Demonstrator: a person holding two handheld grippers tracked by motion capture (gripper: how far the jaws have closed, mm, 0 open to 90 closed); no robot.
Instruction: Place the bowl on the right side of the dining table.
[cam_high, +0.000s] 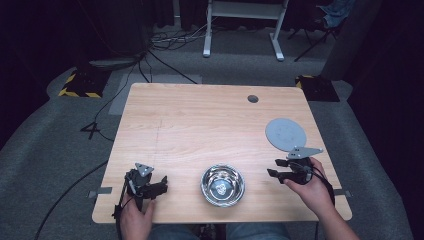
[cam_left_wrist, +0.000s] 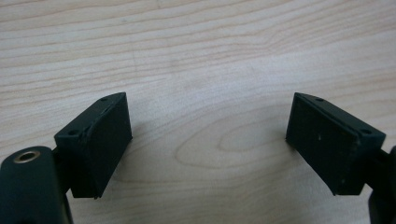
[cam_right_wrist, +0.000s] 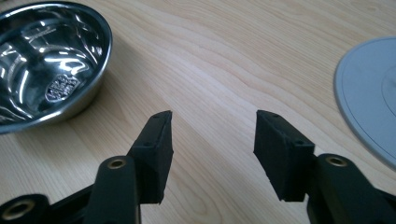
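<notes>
Steel bowl (cam_high: 223, 185) between grippers | left gripper (cam_left_wrist: 208, 140) wide, empty | right gripper (cam_right_wrist: 212, 149) half-open, apparently empty

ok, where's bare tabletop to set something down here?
Most of the table is bare: the whole far half and left side, bordered by the cable hole and grey disc. Also free is the gap between the left gripper and steel bowl. Tightest is between disc, bowl and right gripper.
</notes>
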